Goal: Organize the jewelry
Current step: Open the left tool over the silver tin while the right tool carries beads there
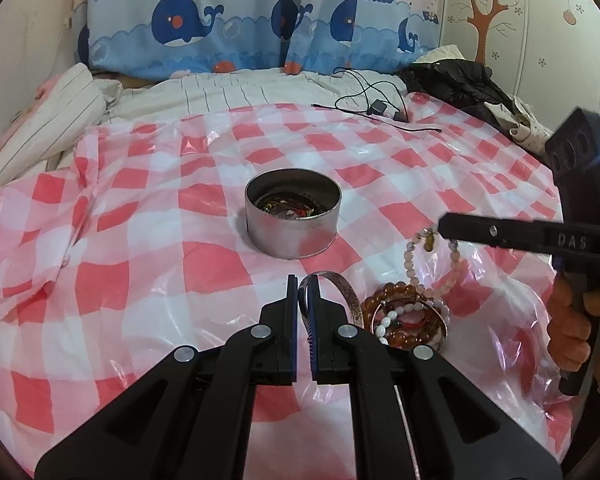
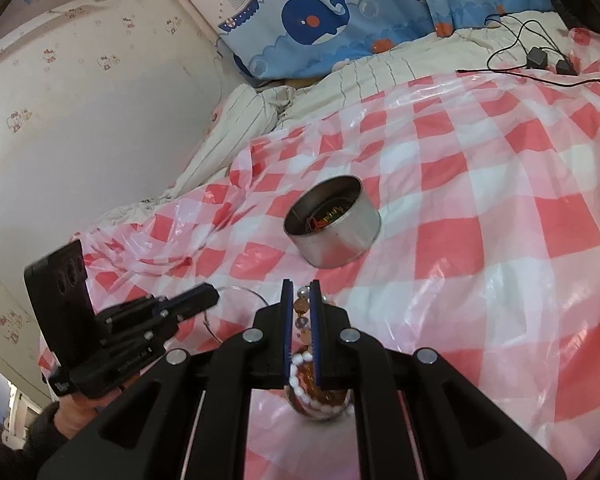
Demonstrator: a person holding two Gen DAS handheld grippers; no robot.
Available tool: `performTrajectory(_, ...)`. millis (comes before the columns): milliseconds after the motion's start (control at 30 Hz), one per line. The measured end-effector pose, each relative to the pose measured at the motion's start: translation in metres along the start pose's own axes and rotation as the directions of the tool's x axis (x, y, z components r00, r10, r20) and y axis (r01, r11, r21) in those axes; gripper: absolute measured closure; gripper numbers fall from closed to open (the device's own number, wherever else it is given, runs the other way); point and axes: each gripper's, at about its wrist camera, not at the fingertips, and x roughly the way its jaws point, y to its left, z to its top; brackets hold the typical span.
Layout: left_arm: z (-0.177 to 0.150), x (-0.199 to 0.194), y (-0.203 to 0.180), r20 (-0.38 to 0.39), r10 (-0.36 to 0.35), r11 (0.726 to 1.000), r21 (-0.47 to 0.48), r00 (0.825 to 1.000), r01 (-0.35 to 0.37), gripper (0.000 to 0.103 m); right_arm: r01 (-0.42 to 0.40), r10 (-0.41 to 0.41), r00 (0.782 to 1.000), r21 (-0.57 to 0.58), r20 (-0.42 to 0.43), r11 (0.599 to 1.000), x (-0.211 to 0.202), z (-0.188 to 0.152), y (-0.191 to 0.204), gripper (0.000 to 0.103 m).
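Observation:
A round metal tin (image 1: 292, 220) (image 2: 332, 224) with jewelry inside stands mid-sheet. My left gripper (image 1: 303, 286) (image 2: 214, 296) is shut on a silver bangle (image 1: 346, 288) (image 2: 252, 293), low over the sheet just in front of the tin. To its right lies a pile of amber and white bead bracelets (image 1: 404, 320) (image 2: 316, 396). My right gripper (image 1: 444, 229) (image 2: 302, 286) is shut on a pale pink bead bracelet (image 1: 410, 258) (image 2: 300, 306). That bracelet hangs from the pads above the pile, its lower end near the heap.
A red-and-white checked plastic sheet (image 1: 140, 240) covers the bed. Black cables with adapters (image 1: 380, 110) lie at its far edge, dark clothing (image 1: 452, 76) at the back right, striped bedding (image 1: 80, 92) at the left. A hand (image 1: 572, 340) holds the right gripper's handle.

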Motion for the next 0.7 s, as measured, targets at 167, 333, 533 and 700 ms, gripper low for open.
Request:
performTrajectory(167, 0.023, 0.006, 0.001, 0.035, -0.018, 1.000, -0.014, 0.999, 0.018, 0.099, -0.020, 0.020, 1.000, -0.014, 0.022, 1.000, 0.003, 0.024, 0.001, 0.094)
performTrajectory(333, 0.042, 0.024, 0.002, 0.046, -0.031, 0.999, -0.030, 0.998, 0.032, 0.099, -0.029, 0.030, 0.999, -0.018, 0.029, 0.999, 0.011, 0.043, -0.001, 0.094)
performTrajectory(533, 0.069, 0.040, 0.010, 0.086, -0.051, 0.997, -0.060, 0.995, 0.057, 0.099, -0.041, 0.043, 0.999, -0.044, 0.033, 0.998, 0.023, 0.063, 0.004, 0.094)
performTrajectory(700, 0.088, 0.071, 0.025, 0.096, -0.051, 0.988, -0.138, 0.994, 0.064, 0.097, -0.044, 0.047, 0.998, -0.074, 0.045, 0.996, 0.037, 0.083, 0.011, 0.094)
